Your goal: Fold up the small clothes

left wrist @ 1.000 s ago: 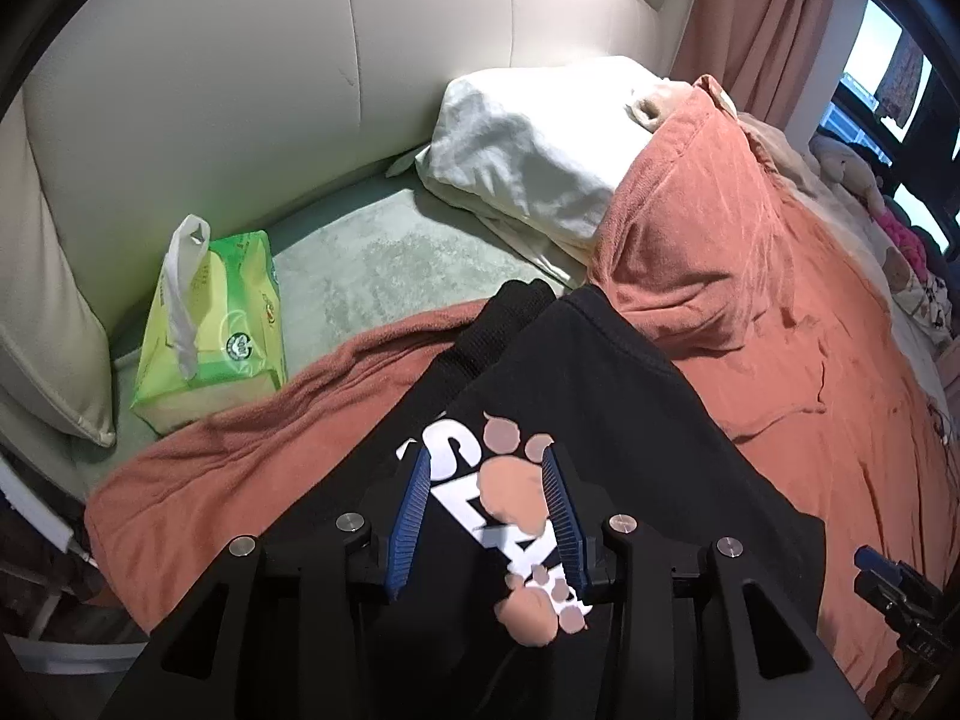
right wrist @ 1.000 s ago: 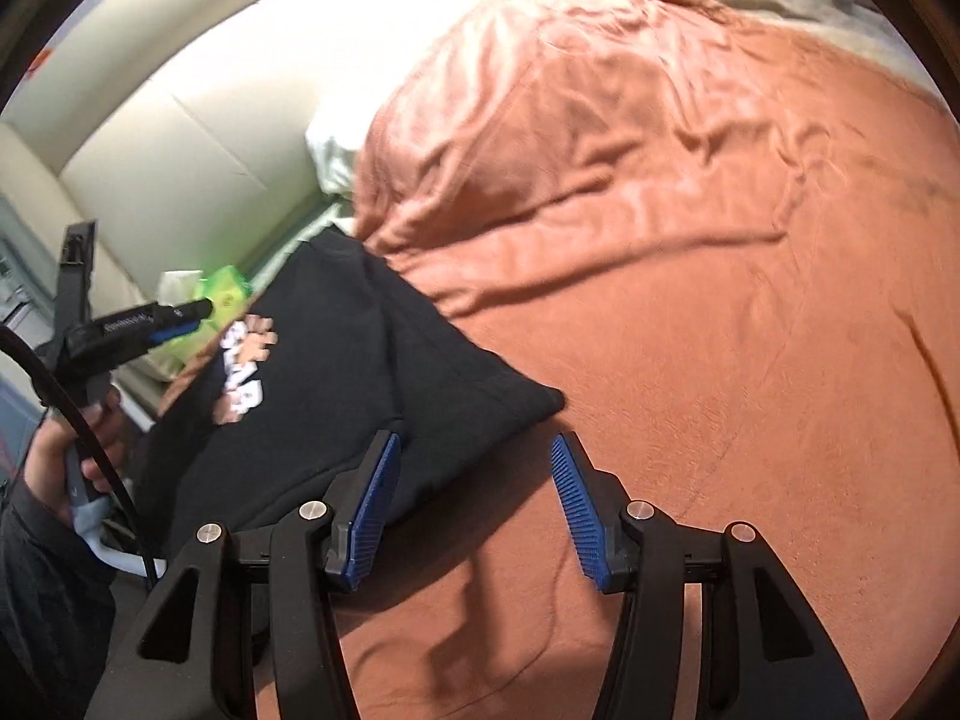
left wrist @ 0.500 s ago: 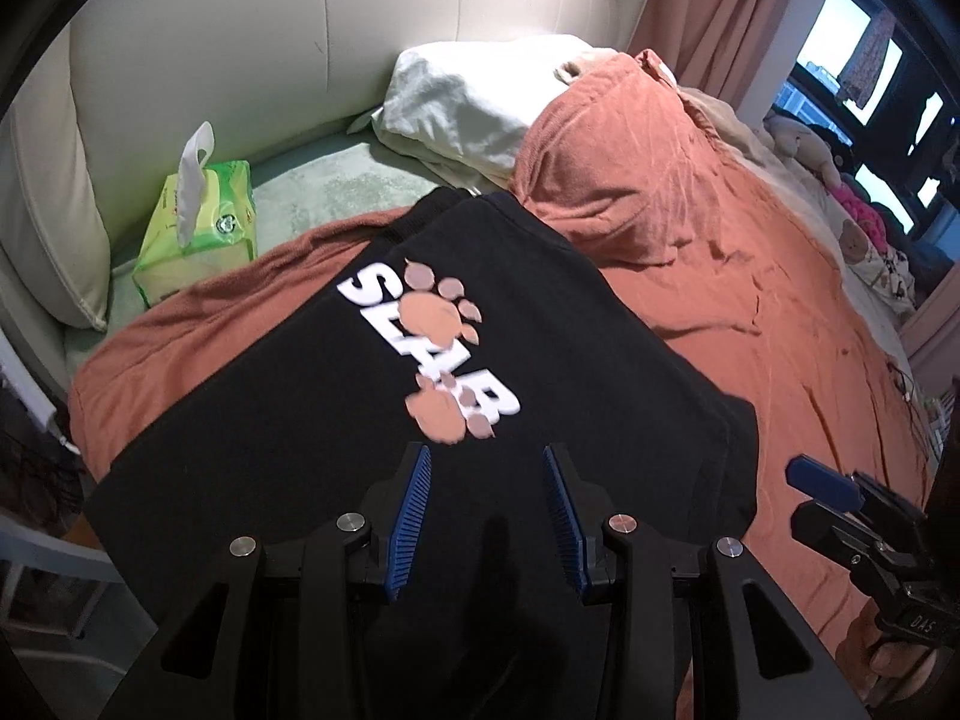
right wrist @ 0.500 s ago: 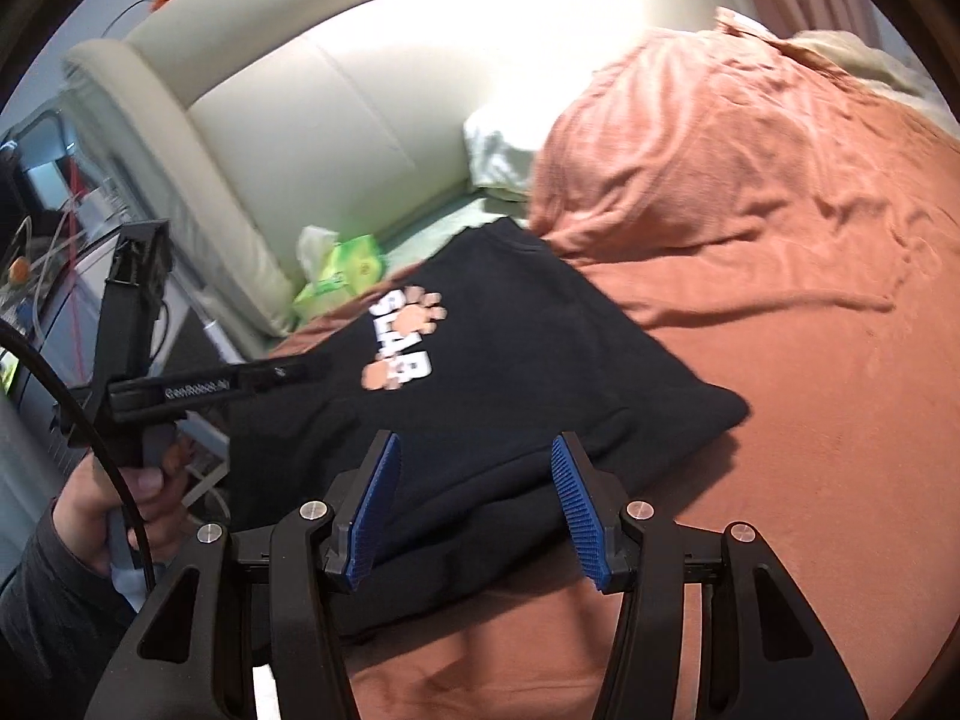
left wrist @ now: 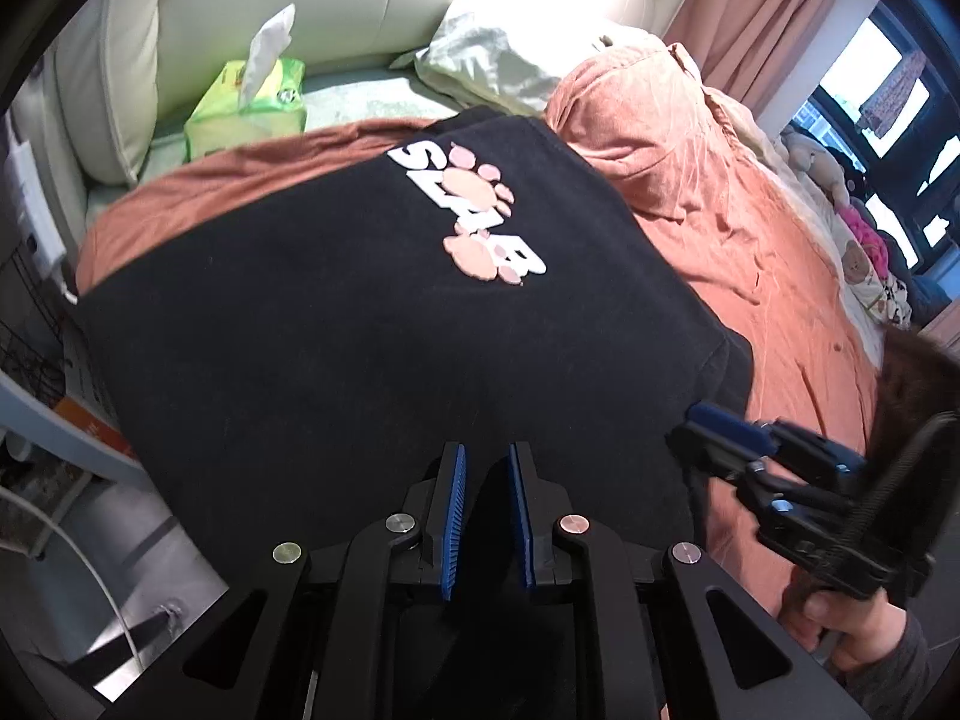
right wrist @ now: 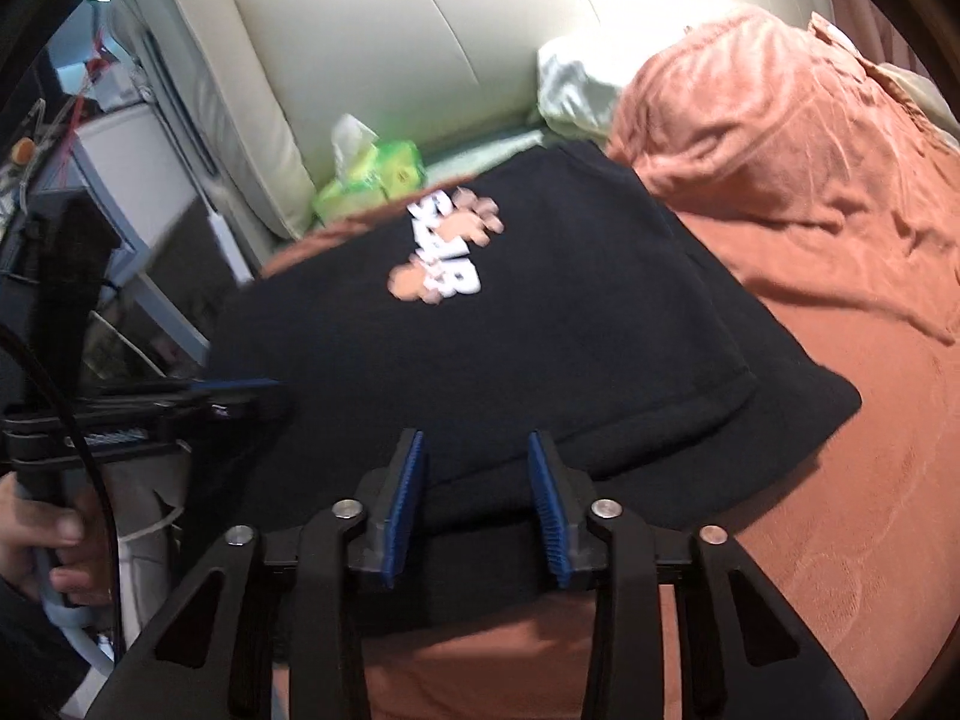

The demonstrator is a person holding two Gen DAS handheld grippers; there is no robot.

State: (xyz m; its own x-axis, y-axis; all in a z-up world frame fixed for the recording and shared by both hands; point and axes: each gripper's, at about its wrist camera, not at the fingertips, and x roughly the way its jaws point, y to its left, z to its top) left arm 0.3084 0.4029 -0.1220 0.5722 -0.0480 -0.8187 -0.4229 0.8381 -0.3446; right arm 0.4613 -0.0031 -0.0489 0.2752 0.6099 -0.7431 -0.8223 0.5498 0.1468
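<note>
A black T-shirt [left wrist: 336, 312] with a white and pink paw-print logo [left wrist: 474, 216] lies spread on the rust-orange blanket [left wrist: 750, 252]. My left gripper [left wrist: 483, 480] sits at the shirt's near hem, its jaws narrowed with black cloth between them. My right gripper [right wrist: 477, 468] is open over the near hem of the shirt [right wrist: 480, 348], which lies doubled at its right side. The right gripper also shows in the left wrist view [left wrist: 729, 426], at the shirt's right corner. The left gripper shows at the left in the right wrist view [right wrist: 240, 387].
A green tissue pack [left wrist: 249, 108] and a white pillow [left wrist: 498, 60] lie by the cream headboard [left wrist: 270, 6]. The bed's left edge [left wrist: 90, 276] drops to floor clutter and cables. Soft toys [left wrist: 864, 258] lie at the far right.
Both grippers have pulled back toward the shirt's near hem. The left jaws have narrowed onto the cloth. The right jaws have closed partway.
</note>
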